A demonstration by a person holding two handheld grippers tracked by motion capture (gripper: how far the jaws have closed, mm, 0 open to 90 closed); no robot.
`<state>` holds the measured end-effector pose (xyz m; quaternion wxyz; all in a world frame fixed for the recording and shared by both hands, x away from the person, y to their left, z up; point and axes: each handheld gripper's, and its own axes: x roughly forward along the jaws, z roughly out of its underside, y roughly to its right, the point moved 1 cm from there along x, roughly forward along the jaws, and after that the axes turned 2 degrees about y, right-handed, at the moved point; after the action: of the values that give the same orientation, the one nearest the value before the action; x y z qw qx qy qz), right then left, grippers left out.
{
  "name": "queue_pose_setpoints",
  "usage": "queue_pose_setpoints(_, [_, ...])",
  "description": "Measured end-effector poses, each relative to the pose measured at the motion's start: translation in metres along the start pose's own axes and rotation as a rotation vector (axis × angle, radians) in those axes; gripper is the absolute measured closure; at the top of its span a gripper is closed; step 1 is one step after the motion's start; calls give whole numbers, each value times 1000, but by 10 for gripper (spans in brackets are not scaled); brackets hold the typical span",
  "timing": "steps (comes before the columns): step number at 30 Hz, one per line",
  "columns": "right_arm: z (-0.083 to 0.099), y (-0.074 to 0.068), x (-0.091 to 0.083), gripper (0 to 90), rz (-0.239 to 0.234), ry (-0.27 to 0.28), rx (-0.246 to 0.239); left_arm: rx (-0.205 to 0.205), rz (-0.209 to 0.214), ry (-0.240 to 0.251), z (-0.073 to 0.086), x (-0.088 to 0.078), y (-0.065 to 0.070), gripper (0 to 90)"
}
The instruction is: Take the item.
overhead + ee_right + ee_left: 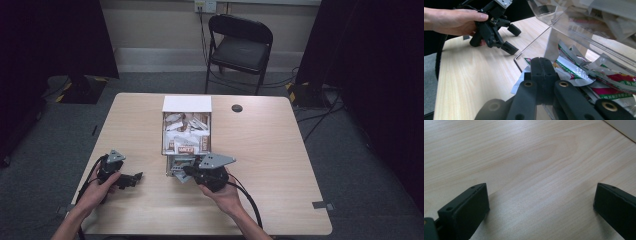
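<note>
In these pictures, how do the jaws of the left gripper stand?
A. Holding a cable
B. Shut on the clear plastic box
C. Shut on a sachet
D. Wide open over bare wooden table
D: in the left gripper view the black left gripper has its jaws far apart, with bare light wooden table between them.

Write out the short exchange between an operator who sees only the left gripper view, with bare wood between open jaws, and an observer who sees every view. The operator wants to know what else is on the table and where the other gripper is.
Operator: I see only bare table between my jaws. What else stands on it?
Observer: A clear box full of packets stands mid-table, to the right of the left gripper and apart from it.
Operator: Where is the other gripper?
Observer: The right gripper is at the box's near, low opening, its jaws shut together among loose packets.
</note>
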<state>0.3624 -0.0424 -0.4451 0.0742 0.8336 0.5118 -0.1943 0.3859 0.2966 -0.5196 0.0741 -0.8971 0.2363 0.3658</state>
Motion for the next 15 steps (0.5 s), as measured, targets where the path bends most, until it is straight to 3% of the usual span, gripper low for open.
queue_pose_setpoints(15, [-9,5,-18,900,-24,57,42,0,1,0,0,0,0,0])
